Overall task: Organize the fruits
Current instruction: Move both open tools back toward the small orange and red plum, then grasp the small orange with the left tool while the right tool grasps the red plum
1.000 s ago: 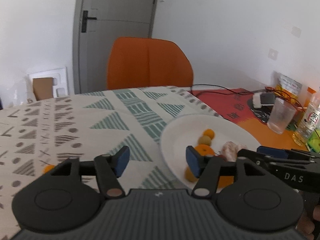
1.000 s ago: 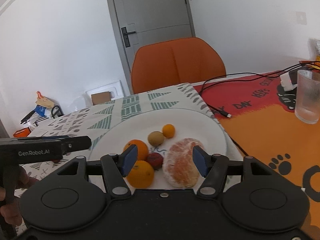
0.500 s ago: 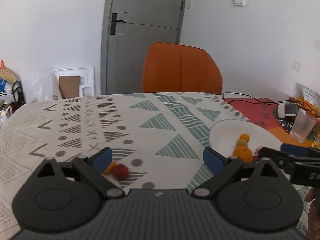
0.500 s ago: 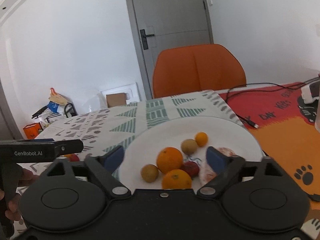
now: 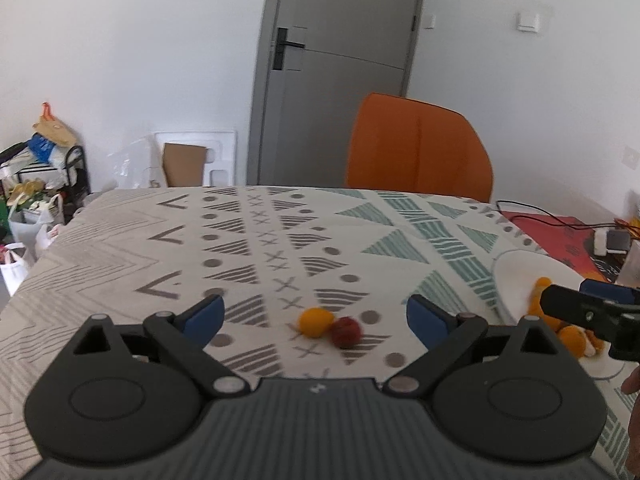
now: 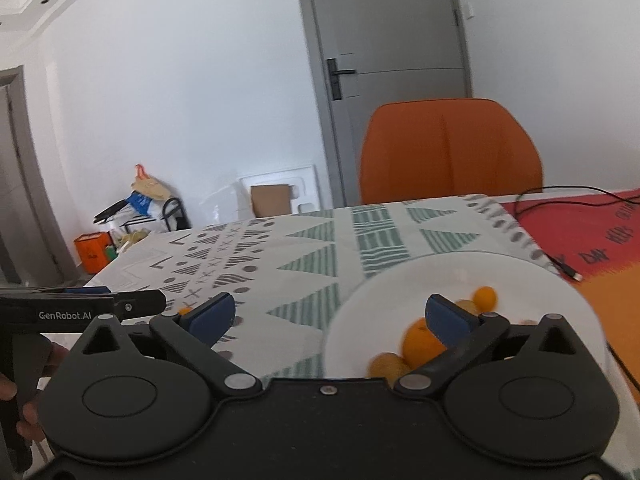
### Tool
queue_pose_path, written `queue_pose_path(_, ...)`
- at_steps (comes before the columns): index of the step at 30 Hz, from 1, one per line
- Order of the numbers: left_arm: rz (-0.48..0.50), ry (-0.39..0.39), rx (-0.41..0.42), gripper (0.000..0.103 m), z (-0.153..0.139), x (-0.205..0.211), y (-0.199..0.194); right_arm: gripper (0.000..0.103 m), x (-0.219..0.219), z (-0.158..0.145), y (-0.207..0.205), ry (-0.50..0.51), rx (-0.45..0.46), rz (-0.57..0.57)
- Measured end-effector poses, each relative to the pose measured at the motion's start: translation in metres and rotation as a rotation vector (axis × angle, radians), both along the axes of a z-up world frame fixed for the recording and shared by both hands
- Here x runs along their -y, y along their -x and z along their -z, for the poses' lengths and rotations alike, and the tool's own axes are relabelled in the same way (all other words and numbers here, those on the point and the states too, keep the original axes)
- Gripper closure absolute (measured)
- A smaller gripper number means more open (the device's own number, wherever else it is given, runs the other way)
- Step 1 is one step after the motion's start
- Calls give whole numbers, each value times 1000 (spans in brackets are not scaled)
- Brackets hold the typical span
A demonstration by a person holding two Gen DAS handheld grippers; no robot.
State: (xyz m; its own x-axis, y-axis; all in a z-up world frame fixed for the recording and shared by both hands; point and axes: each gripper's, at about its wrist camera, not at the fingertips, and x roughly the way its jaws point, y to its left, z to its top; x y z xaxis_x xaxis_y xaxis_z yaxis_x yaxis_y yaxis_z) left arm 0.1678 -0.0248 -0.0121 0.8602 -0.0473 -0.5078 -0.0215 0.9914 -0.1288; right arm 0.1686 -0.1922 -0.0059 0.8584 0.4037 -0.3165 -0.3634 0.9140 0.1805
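On the patterned tablecloth lie a small orange fruit (image 5: pixel 315 322) and a red fruit (image 5: pixel 346 332), touching each other. My left gripper (image 5: pixel 314 314) is open just short of them, its blue pads wide to either side. A white plate (image 6: pixel 460 272) holds an orange (image 6: pixel 420 344), a yellowish fruit (image 6: pixel 386 364), a small orange fruit (image 6: pixel 485 296) and others partly hidden. My right gripper (image 6: pixel 328 315) hangs over the plate's left rim, its jaws opening with nothing pressed between them. The plate (image 5: pixel 516 276) shows at the right of the left wrist view, behind the right gripper's fingers (image 5: pixel 588 308).
An orange chair (image 5: pixel 418 152) stands at the table's far side before a grey door. A red and orange mat (image 6: pixel 600 248) with a black cable (image 6: pixel 564 268) covers the table's right part. Bags and boxes (image 6: pixel 96 252) sit on the floor at the left.
Both grippers' jaws have spread from half open to wide. Both views swung left: the plate slid to the right, and the two loose fruits came in between the left fingers.
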Motion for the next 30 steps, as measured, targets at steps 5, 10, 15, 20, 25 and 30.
queue_pose_path(5,-24,3,1,6,2,-17,4,0,-20,-2,-3,15,-2,-42)
queue_pose_path(10,-36,6,2,6,5,-29,6,20,-41,-3,-10,53,-23,-107)
queue_pose_path(15,-48,33,-12,9,11,-42,3,24,-64,-3,-20,88,-44,-172)
queue_pose_path(20,-51,33,-17,14,14,-51,0,37,-82,2,-33,106,-82,-222)
queue_pose_path(25,-55,42,-23,20,18,-59,-5,47,-98,6,-41,123,-115,-251)
queue_pose_path(30,-60,51,-27,23,22,-64,-8,55,-109,10,-48,138,-134,-280)
